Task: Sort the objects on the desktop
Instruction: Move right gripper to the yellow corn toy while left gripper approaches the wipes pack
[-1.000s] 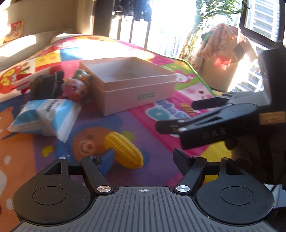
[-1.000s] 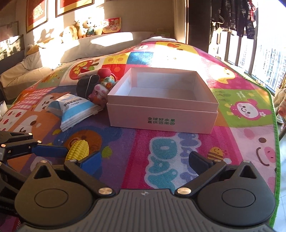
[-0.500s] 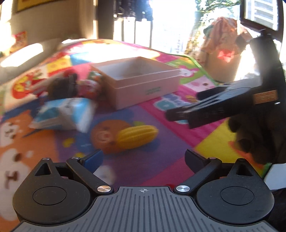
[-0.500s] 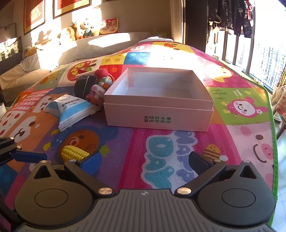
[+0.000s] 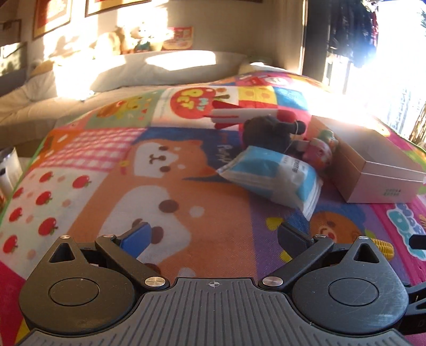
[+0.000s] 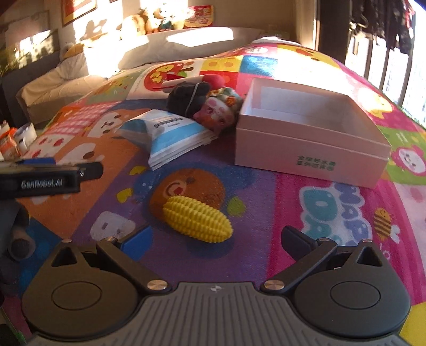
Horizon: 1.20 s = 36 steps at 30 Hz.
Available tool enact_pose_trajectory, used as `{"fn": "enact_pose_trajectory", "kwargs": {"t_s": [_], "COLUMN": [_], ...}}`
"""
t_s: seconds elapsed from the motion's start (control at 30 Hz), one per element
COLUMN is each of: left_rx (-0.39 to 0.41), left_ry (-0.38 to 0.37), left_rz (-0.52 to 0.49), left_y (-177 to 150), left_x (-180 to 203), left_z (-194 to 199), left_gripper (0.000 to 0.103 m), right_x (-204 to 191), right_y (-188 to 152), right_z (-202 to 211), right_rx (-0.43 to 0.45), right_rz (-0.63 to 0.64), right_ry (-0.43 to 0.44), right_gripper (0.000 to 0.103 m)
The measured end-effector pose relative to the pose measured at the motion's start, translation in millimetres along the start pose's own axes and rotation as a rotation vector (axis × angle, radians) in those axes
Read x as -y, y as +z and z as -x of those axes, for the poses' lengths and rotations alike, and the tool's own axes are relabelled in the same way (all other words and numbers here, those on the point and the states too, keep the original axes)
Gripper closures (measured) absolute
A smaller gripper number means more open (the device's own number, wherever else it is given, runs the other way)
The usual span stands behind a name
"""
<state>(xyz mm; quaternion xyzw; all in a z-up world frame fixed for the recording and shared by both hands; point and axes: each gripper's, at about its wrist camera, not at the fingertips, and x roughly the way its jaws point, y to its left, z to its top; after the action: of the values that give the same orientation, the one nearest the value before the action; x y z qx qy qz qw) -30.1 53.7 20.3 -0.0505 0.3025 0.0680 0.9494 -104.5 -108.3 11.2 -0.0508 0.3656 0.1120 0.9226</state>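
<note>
A yellow toy corn point(image 6: 197, 222) lies on the colourful play mat, just ahead of my right gripper point(image 6: 215, 238), which is open with nothing between its fingers. Further back sits an open pink box point(image 6: 311, 133), empty inside. Left of the box lie a blue-and-white tissue pack point(image 6: 170, 133), a dark plush toy point(image 6: 186, 98) and a pink-faced doll point(image 6: 218, 111). My left gripper point(image 5: 213, 234) hangs over the mat's orange patch, its jaws opening with nothing between them. From there the tissue pack point(image 5: 274, 178), the box point(image 5: 383, 170) and the corn's tip point(image 5: 383, 246) show to the right.
The left gripper point(image 6: 77, 166) reaches in from the left edge of the right wrist view. Pillows and stuffed toys point(image 6: 154, 21) line the wall behind the mat. Small containers point(image 6: 16, 138) stand off the mat's left edge. Windows run along the right.
The left gripper swung left, away from the corn and box, and its jaws spread wider. The right gripper moved closer to the corn, which now lies just before its fingers.
</note>
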Motion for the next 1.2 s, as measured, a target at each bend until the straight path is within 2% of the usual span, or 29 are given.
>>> {"fn": "enact_pose_trajectory", "kwargs": {"t_s": [0.1,0.37,0.47,0.7,0.77,0.87,0.93,1.0,1.07,1.1,1.17,1.2], "left_rx": [-0.009,-0.027,-0.036,-0.046,-0.048,-0.048,-0.047,-0.043,-0.037,-0.034,-0.032,-0.033], "left_ry": [-0.013,-0.042,-0.045,-0.046,-0.046,-0.048,-0.052,-0.061,-0.073,-0.08,-0.089,-0.091], "left_rz": [0.022,0.073,0.086,0.088,0.092,0.095,0.101,0.113,0.13,0.14,0.151,0.147], "left_y": [-8,-12,-12,-13,-13,-14,-14,-14,-14,-14,-13,-12], "left_x": [-4,-8,-10,-9,-10,-10,-11,-13,-16,-18,-20,-19], "left_z": [1,-1,-3,-4,-5,-5,-5,-4,-3,-3,-3,-3], "left_gripper": [0.0,0.0,0.0,0.0,0.0,0.0,0.0,0.0,0.0,0.0,0.0,0.0], "right_x": [-5,21,25,26,27,23,12,2,-2,-1,3,5], "right_y": [-2,-12,-13,-9,-9,-6,-5,0,7,9,12,12], "right_z": [-4,-3,-2,-5,-3,2,3,0,-7,-12,-21,-24], "right_rx": [0.004,-0.02,-0.012,0.021,0.028,0.024,0.037,0.058,0.071,0.069,0.032,0.006], "right_rz": [0.073,0.077,0.067,0.094,0.076,0.033,0.056,0.078,0.087,0.084,0.071,0.062], "right_ry": [-0.049,-0.101,-0.107,-0.193,-0.149,0.012,0.097,0.126,0.107,0.098,0.107,0.121], "right_gripper": [0.0,0.0,0.0,0.0,0.0,0.0,0.0,0.001,0.001,0.004,0.02,0.036]}}
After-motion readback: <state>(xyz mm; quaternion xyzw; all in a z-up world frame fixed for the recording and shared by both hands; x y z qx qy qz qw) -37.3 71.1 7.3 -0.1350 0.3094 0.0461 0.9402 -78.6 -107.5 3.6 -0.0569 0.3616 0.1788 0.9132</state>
